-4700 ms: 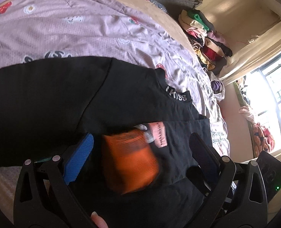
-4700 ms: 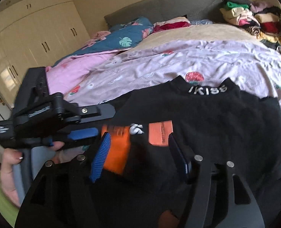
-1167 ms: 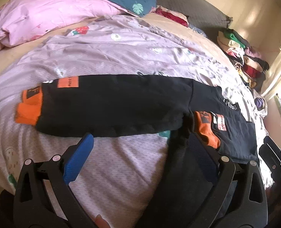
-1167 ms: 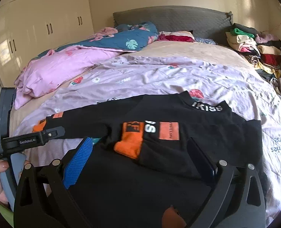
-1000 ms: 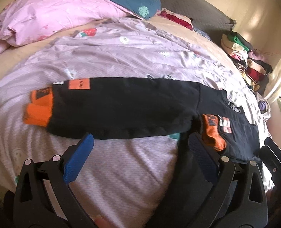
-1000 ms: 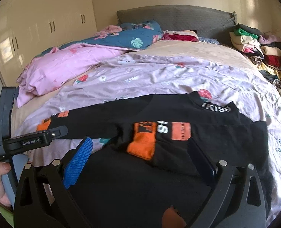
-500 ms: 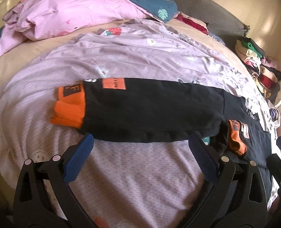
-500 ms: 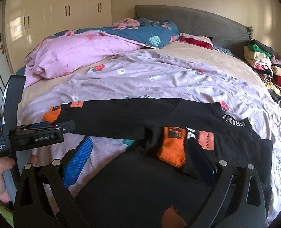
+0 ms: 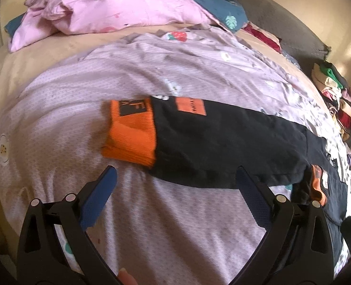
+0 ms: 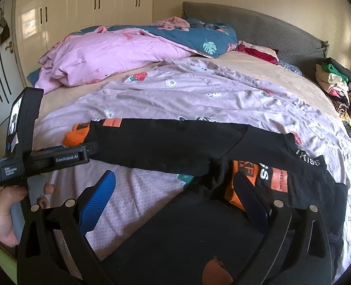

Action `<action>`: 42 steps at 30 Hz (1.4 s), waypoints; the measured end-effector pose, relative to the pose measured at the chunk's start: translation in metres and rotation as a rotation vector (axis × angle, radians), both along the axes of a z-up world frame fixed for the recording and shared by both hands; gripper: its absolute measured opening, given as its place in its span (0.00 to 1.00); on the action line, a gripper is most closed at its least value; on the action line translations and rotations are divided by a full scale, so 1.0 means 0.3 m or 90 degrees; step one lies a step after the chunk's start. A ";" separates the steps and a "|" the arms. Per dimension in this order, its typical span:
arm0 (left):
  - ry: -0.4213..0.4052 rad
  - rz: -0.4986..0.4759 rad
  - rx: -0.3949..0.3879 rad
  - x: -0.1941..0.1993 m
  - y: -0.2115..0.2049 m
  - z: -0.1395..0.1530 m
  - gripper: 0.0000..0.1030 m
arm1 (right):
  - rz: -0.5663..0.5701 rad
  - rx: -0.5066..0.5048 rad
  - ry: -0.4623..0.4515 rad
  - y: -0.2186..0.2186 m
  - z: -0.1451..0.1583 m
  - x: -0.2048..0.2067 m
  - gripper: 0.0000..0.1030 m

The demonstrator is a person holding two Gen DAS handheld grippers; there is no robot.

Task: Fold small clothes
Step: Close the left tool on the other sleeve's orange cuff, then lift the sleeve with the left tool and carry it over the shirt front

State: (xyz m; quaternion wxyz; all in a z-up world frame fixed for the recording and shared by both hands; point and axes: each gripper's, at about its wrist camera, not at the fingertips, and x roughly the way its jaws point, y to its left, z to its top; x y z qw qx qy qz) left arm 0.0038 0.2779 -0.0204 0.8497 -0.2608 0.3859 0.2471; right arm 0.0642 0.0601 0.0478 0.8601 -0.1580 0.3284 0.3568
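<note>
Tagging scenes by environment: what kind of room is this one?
Almost certainly a home bedroom. A bed with a grey headboard is covered by a lilac printed sheet, cream wardrobe doors line the wall, and a stack of folded clothes sits beside the black sweater.

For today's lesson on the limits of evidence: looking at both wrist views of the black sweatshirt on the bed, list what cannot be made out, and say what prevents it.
- Sweatshirt hem: right wrist view, cut off by the bottom edge and the right gripper.
- Folded-in orange cuff: partly hidden by a gripper finger.
- Patch lettering: left wrist view, too small and blurred.
- Clothes pile: single garments indistinguishable, at the fisheye edge.
</note>
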 end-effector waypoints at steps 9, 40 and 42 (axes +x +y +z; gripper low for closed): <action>-0.009 0.041 -0.018 0.005 0.071 -0.049 0.91 | -0.015 -0.005 0.020 -0.019 -0.043 0.015 0.96; -0.206 -0.033 0.014 0.035 -0.115 0.316 0.07 | -0.214 0.087 0.050 -0.504 -0.028 0.200 0.96; -0.209 -0.043 0.019 0.047 -0.142 0.333 0.07 | -0.226 0.092 0.049 -0.539 -0.026 0.207 0.96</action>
